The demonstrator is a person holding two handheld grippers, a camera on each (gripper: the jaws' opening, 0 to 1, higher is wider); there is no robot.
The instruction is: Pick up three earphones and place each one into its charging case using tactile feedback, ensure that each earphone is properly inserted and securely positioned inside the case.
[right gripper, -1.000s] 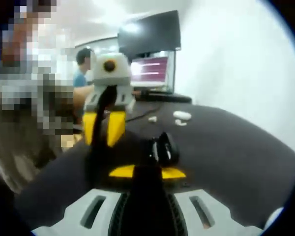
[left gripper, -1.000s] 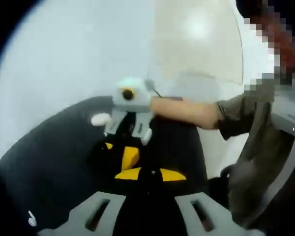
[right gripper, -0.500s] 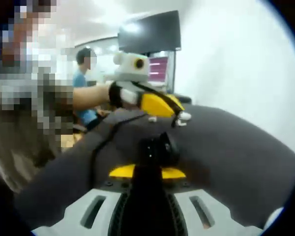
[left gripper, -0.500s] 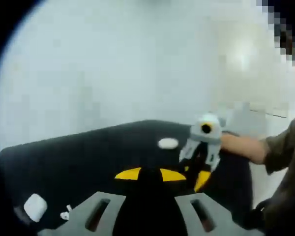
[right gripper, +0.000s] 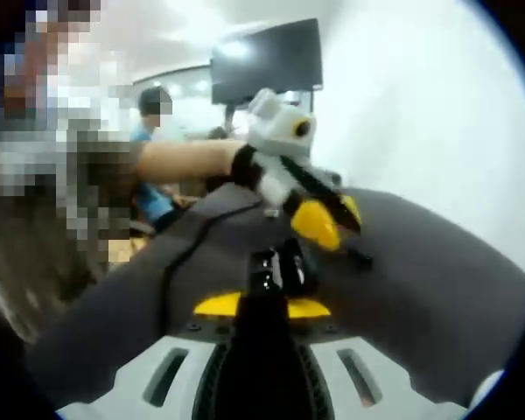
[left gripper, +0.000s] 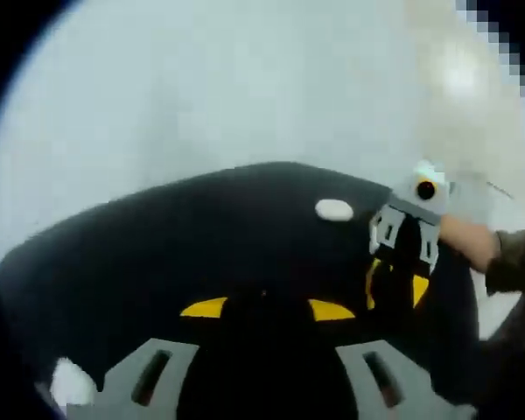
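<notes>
My right gripper point(right gripper: 261, 306) is shut on a small glossy black earphone point(right gripper: 280, 267), held just above the black table point(right gripper: 420, 289). My left gripper point(right gripper: 334, 219) reaches in from the left, its yellow jaws tilted down and apart, just beyond the earphone. In the left gripper view my left gripper point(left gripper: 267, 308) stands open over the dark table point(left gripper: 175, 245), and what lies between its jaws is too dark to tell. A white oval case point(left gripper: 333, 209) lies near the far edge. The right gripper point(left gripper: 395, 287) hangs beside it to the right.
Another white thing point(left gripper: 70, 381) lies at the table's near left corner. A black cable point(right gripper: 179, 254) runs across the table's left side. Behind stand a dark monitor point(right gripper: 267, 61) and a person in a blue shirt point(right gripper: 153, 131). A plain white wall backs the table.
The left gripper has swung right and tipped downward over the table, now covering the white cases in the right gripper view. Its jaws stand wider apart. The right gripper keeps its hold.
</notes>
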